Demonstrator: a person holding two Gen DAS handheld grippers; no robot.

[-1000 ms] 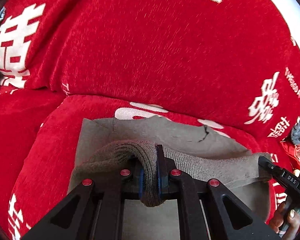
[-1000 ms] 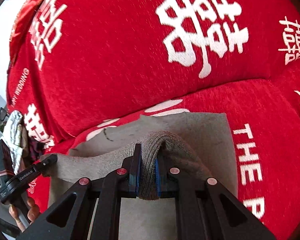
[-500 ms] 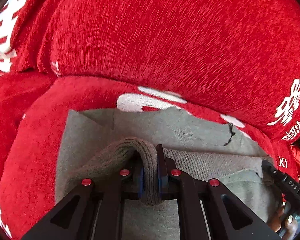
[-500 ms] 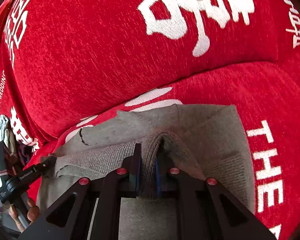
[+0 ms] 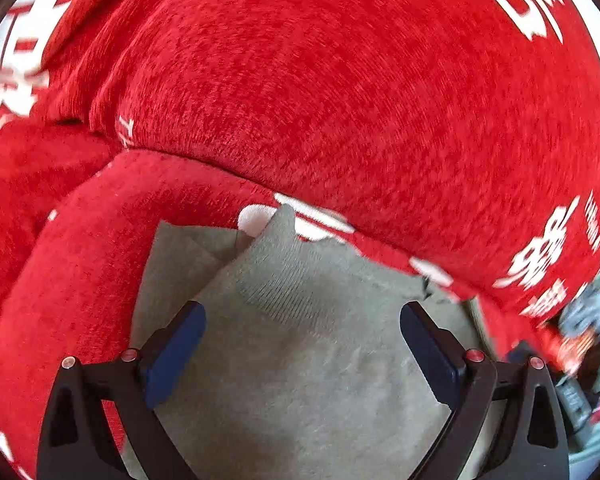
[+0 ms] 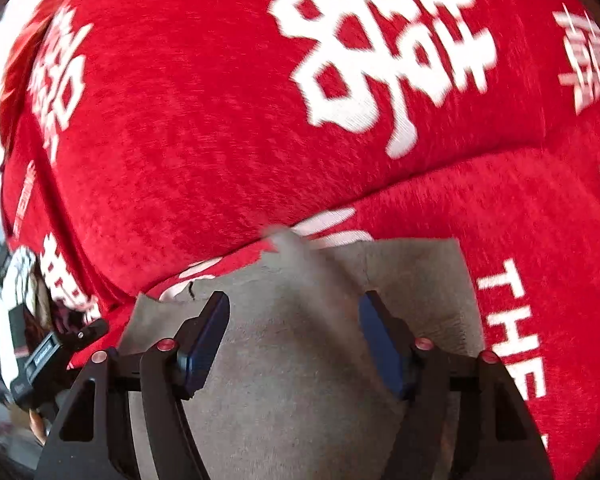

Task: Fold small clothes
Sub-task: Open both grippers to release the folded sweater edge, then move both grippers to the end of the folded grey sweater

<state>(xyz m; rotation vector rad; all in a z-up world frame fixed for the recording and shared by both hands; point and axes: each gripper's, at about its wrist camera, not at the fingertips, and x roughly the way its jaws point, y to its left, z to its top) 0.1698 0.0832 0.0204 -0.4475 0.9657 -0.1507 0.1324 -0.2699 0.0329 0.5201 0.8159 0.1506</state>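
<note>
A small grey-brown knitted garment (image 5: 300, 344) lies folded on the red sofa seat (image 5: 72, 264), its far edge against the back cushion. In the left wrist view my left gripper (image 5: 302, 320) hovers over it. Its jaws are opening and stand wide, and the cloth lies flat below them, untouched by the blue pads (image 5: 176, 352). The right wrist view shows the same garment (image 6: 296, 360) under my right gripper (image 6: 294, 312). Those jaws are opening too, and a loose point of cloth sticks up beyond them, clear of the pads (image 6: 204, 340). The left gripper's body shows at the right wrist view's left edge.
The red back cushion (image 5: 340, 100) with white characters rises right behind the garment. The seat (image 6: 520, 240) carries white lettering to the right. A crumpled grey cloth (image 5: 588, 312) lies past the sofa's right end. A person's fingers show at the lower left of the right wrist view.
Both grippers let go of the raised fold they were pinching and their jaws spread apart. The fold dropped and now lies flat on the garment's far part. Both hands moved slightly forward and down.
</note>
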